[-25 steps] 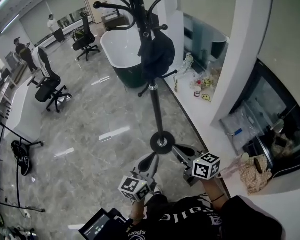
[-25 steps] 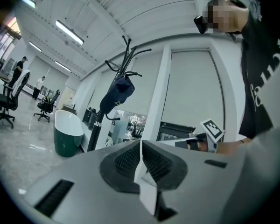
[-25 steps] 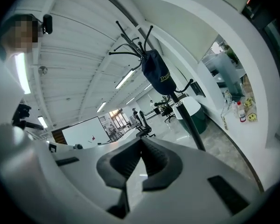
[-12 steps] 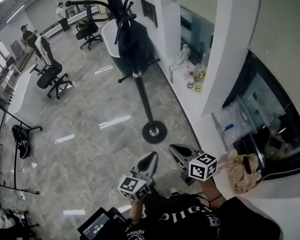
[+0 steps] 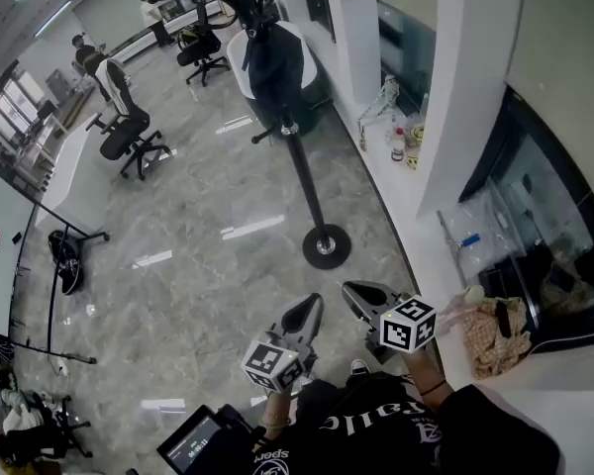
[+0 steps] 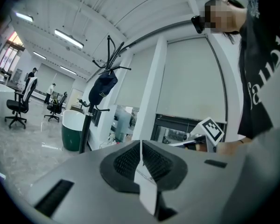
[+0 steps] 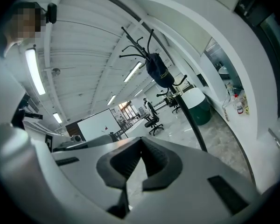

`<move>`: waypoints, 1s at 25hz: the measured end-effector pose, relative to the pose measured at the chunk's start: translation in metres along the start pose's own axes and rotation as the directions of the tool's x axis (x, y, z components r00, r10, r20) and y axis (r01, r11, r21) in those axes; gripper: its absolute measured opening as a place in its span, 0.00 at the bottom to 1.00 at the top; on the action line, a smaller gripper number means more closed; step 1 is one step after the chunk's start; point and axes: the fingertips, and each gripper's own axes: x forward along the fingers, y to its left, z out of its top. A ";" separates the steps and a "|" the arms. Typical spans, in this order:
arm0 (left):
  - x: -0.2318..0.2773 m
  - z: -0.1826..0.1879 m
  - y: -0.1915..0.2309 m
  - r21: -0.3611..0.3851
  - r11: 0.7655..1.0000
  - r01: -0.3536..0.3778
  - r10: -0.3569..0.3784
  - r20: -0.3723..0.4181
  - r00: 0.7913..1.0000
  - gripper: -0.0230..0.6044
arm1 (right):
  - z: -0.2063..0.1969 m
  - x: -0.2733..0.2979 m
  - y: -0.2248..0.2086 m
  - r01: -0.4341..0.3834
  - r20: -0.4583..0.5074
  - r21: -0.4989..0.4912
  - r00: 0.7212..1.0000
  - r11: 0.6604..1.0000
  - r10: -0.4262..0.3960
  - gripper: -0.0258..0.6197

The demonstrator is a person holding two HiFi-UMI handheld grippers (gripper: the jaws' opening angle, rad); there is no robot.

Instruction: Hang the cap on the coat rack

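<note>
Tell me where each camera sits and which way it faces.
Head view: on the head, facing down at floor, coat rack, left gripper, right gripper, own shirt.
Left gripper view: along its shut jaws toward the cap.
Right gripper view: along its shut jaws, up at the cap.
Shared: cap hanging on coat rack.
</note>
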 end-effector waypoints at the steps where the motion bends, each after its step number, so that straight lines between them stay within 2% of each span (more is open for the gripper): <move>1: -0.003 0.002 -0.001 0.000 1.000 -0.002 0.002 0.001 1.000 0.04 | -0.001 0.000 0.003 -0.003 -0.002 -0.003 1.000 1.000 0.003 0.07; 9: -0.048 0.004 0.004 0.003 1.000 -0.019 0.019 0.020 1.000 0.04 | -0.018 0.012 0.037 -0.007 -0.007 -0.019 1.000 1.000 0.007 0.07; 19: -0.139 -0.006 0.017 -0.009 1.000 -0.023 0.023 0.019 1.000 0.04 | -0.071 0.028 0.119 -0.012 -0.014 0.016 1.000 1.000 0.013 0.07; 25: -0.188 -0.017 0.019 -0.030 1.000 -0.004 0.005 0.024 1.000 0.04 | -0.102 0.021 0.163 0.022 -0.015 0.017 1.000 1.000 -0.022 0.07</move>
